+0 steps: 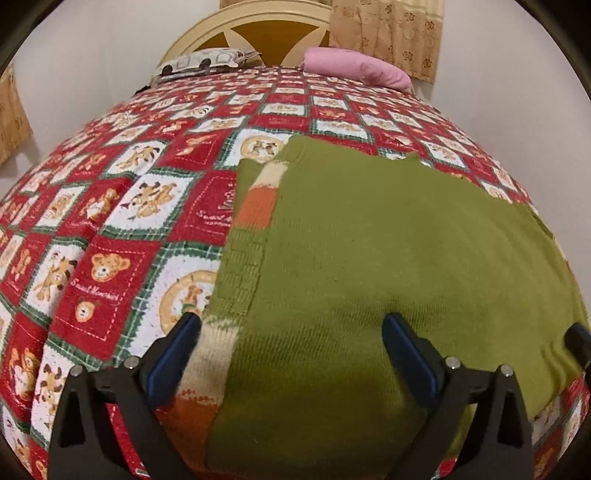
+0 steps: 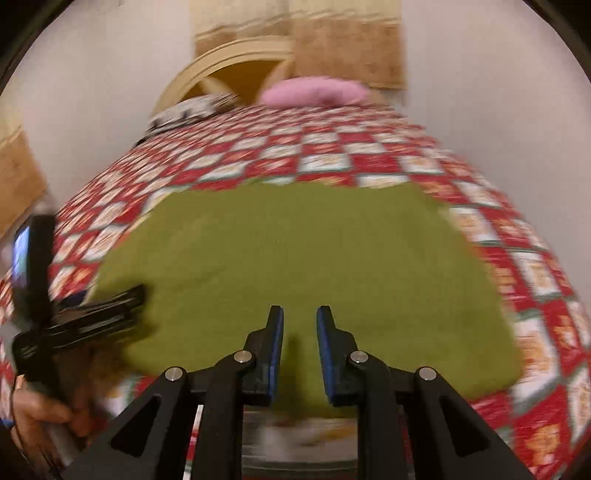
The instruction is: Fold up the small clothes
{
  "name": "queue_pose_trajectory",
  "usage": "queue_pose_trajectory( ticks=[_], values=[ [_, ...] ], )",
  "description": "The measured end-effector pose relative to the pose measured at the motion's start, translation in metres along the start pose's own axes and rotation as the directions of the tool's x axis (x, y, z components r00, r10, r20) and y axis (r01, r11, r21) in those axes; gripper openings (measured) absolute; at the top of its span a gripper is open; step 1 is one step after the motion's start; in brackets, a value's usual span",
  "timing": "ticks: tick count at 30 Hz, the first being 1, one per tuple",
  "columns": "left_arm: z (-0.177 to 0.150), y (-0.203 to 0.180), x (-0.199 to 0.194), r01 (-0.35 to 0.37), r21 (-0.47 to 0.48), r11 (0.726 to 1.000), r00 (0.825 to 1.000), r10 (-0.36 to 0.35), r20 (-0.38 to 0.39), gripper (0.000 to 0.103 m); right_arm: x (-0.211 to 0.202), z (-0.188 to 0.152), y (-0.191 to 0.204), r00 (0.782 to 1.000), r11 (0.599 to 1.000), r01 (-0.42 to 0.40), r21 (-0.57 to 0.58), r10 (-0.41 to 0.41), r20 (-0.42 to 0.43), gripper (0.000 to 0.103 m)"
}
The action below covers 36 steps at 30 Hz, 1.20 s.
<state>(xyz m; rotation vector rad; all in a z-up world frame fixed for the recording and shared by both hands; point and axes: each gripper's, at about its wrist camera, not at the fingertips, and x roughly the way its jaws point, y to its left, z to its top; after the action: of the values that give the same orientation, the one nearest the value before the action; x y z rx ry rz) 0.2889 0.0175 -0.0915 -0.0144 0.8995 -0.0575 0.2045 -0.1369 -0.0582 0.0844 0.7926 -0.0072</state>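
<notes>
A green knitted garment (image 1: 388,266) lies flat on a bed (image 1: 110,229) covered with a red, white and green checked blanket printed with teddy bears. The garment is folded over itself: its plain green upper layer covers most of it, and along its left edge, in the left wrist view, a lower layer shows with cream and orange stripes and a ribbed green band. The left gripper (image 1: 291,328) points down at the near left part of the garment with its jaws spread wide apart; nothing is pinched between them, the left jaw standing over the striped edge and the right one over the plain green cloth. The right gripper (image 2: 300,325) hangs above the near edge of the garment, its jaws drawn close with a narrow gap between the blue pads; green cloth shows through that gap, but no cloth is caught in it. The right wrist view is smeared by blur, so fine detail of the blanket is lost there. In that view the left gripper appears at the left margin, held by a person's hand (image 2: 40,417), its black fingers reaching over the garment's left side. At the head of the bed sit a pink pillow (image 1: 358,68) and a white patterned pillow (image 1: 201,61), in front of a cream arched headboard (image 1: 258,22). A tan flowered curtain (image 1: 388,33) hangs on the wall behind.
</notes>
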Motion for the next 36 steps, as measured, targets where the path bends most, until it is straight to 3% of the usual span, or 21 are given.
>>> queue_pose_trajectory(
  ticks=[5, 19, 23, 27, 36],
  values=[
    [0.001, 0.003, 0.002, -0.006, -0.004, 1.0, 1.0, 0.006, -0.007, 0.103, 0.029, -0.019, 0.021, 0.998, 0.999, 0.017, -0.048, -0.019, -0.057, 0.019],
    [0.002, 0.005, 0.003, -0.007, -0.009, 1.0, 1.0, 0.007, -0.018, 0.103, 0.026, -0.022, 0.014, 0.998, 0.999, -0.039, 0.003, 0.039, -0.045, 0.02],
    [0.005, 0.016, -0.002, 0.07, -0.061, 0.996, 0.997, -0.072, -0.033, 0.103, 0.025, -0.022, 0.012, 0.998, 0.999, -0.051, 0.014, 0.052, -0.042, 0.02],
    [0.001, 0.032, -0.017, 0.233, -0.194, 0.953, 0.972, -0.233, 0.02, 0.103, 0.025, -0.023, 0.011, 0.997, 0.998, -0.062, 0.023, 0.063, -0.04, 0.02],
    [0.02, 0.042, 0.008, 0.347, -0.354, 0.868, 0.934, -0.354, 0.045, 0.103, 0.027, -0.023, 0.005, 0.995, 0.995, -0.088, 0.045, 0.09, -0.037, 0.02]
  ],
)
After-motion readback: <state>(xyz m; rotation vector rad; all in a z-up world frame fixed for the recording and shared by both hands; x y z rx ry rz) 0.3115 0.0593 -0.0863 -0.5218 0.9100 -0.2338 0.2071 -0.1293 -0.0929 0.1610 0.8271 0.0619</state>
